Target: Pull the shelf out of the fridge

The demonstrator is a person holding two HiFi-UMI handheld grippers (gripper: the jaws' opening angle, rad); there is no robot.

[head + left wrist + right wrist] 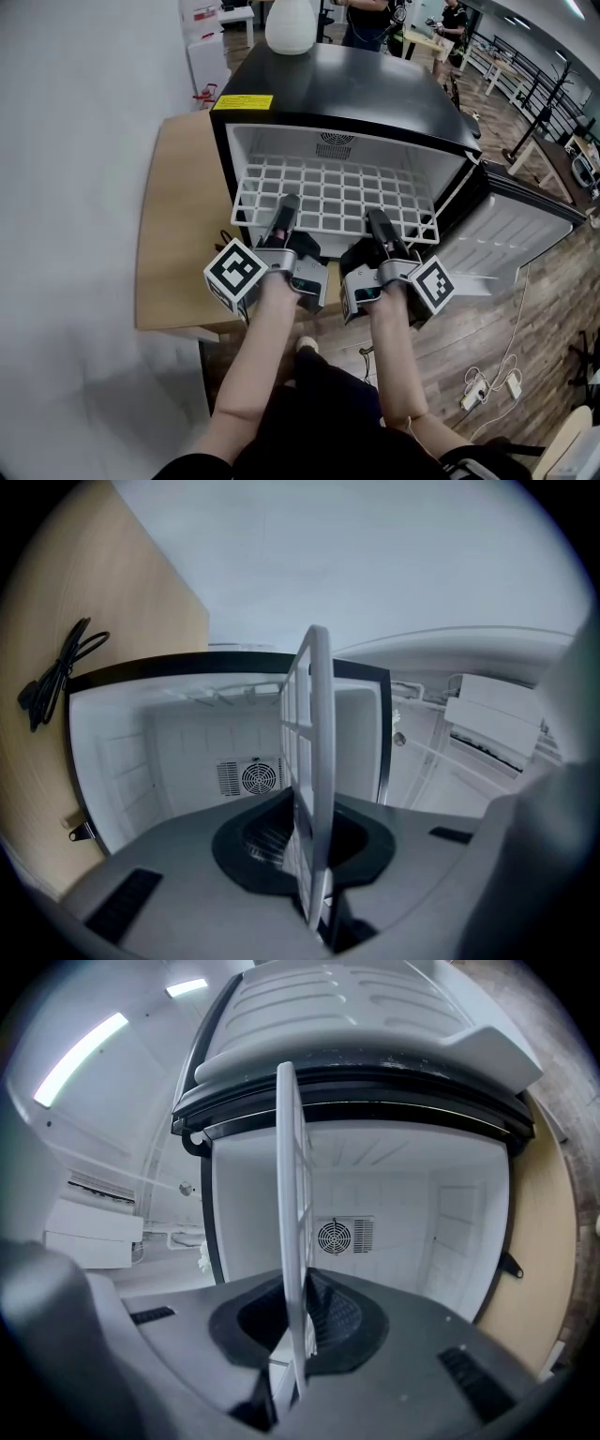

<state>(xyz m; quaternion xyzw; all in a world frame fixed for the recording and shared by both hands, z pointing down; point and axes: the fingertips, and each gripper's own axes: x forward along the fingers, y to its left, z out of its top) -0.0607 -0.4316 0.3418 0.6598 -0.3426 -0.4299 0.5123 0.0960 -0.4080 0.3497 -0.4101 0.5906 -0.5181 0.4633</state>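
white vase (290,25) tops the fridge (347,89); open door (525,230) flanks the shelf (333,199).

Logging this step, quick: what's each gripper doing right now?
Left gripper: closed on the front edge of the white wire shelf.
Right gripper: closed on the same shelf's front edge.

White grid shelf (337,192) — perhaps halfway out of fridge (347,89)

white grid shelf (333,192), black fridge (347,89)
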